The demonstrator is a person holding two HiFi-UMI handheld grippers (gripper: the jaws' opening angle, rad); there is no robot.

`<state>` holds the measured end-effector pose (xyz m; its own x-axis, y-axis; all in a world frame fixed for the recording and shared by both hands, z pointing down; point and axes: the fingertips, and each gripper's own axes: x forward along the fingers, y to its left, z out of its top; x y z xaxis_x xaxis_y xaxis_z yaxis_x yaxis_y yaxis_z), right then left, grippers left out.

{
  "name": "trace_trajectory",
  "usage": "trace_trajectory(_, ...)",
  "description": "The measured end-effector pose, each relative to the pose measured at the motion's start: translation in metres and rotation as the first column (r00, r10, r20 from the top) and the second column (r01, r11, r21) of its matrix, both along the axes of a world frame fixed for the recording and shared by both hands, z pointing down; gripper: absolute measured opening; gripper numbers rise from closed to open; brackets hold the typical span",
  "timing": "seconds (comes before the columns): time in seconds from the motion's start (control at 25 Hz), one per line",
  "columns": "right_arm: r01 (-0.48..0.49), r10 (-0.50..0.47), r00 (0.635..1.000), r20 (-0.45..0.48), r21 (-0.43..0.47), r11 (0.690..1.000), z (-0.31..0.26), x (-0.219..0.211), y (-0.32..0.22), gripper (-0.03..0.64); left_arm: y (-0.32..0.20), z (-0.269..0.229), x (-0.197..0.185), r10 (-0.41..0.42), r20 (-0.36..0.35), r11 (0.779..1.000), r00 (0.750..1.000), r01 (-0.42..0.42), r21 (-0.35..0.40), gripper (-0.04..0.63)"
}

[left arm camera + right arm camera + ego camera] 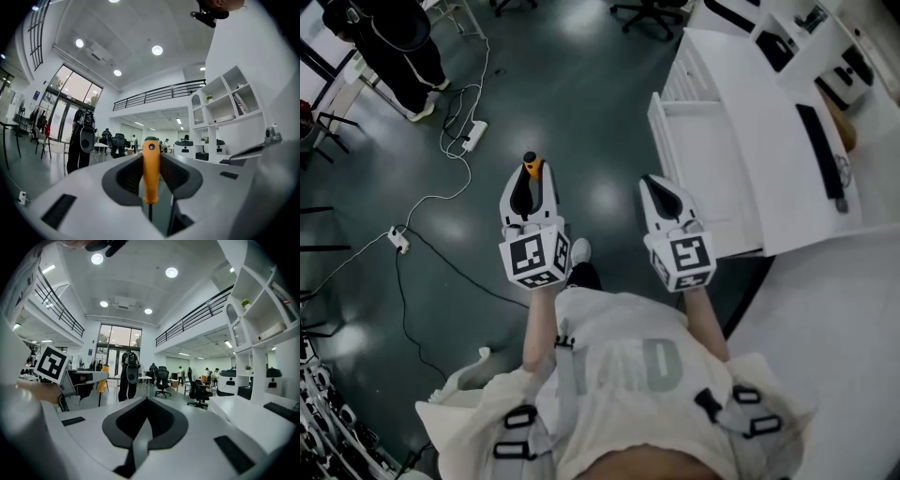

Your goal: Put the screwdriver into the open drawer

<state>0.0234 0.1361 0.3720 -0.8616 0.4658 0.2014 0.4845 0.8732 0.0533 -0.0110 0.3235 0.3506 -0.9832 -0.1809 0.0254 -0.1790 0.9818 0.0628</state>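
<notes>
Your left gripper has its fingers clenched on the orange-handled screwdriver, the handle jutting past the fingertips, out over the floor. Your right gripper rides beside it, fingers pressed together on nothing. The open drawer lies ahead to the right.

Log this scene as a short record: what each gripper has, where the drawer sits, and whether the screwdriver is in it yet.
left gripper: shut on the orange-handled screwdriver, whose handle sticks out past the jaw tips
right gripper: shut, nothing between its jaws
white open drawer: ahead and to the right of the right gripper; nothing seen inside
task state: screwdriver not yet in the drawer
dark glossy floor: white power strip and white cables lie to the left
</notes>
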Motion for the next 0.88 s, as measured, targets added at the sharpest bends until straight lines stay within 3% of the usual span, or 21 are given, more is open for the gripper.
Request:
trace_trajectory(0.48, -0.081, 0.081, 0.997, 0.008, -0.013, 0.997, -0.011, -0.145, 0.065, 0.002, 0.053, -0.016, -0.143, 0.097, 0.024, 0.995, 0.995, -0.096, -0.02, 0.112)
trace_trajectory(0.72, -0.12, 0.12, 0.993, 0.013, -0.009, 0.993, -0.004, -0.199, 0.073, 0.002, 0.06, -0.012, -0.194, 0.159, 0.015, 0.987, 0.987, -0.159, -0.026, 0.112)
trace_trajectory(0.88, -0.139, 0.139, 0.99, -0.016, -0.015, 0.99, 0.002, -0.209, 0.077, 0.002, 0.063, -0.015, -0.208, 0.208, 0.027, 0.978, 0.978, -0.207, -0.028, 0.112)
